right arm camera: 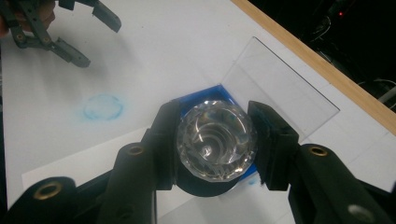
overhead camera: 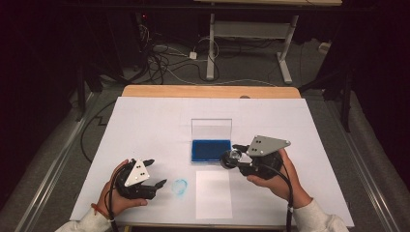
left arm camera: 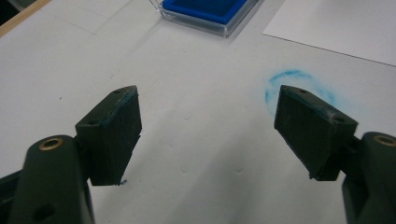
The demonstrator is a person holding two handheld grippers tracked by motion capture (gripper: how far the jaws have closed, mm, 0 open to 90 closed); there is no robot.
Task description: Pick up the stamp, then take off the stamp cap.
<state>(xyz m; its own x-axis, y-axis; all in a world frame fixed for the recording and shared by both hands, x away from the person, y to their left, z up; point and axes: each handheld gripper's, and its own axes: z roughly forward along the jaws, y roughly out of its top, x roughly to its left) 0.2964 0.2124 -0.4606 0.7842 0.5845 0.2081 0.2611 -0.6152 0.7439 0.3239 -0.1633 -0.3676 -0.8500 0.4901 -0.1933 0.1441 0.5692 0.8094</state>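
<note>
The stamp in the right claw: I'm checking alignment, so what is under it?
Under the stamp, held in the right claw, is the blue ink pad in its clear case, lid up. The stamp hides its own base and whether it touches the pad.

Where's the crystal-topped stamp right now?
In the high view the crystal-topped stamp sits right of centre, clamped in the right gripper at the right edge of the open blue ink pad, above the white paper sheet.

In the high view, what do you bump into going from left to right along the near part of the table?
Left gripper → round blue ink mark → white paper sheet → clear faceted stamp → right gripper, shut on it.
</note>
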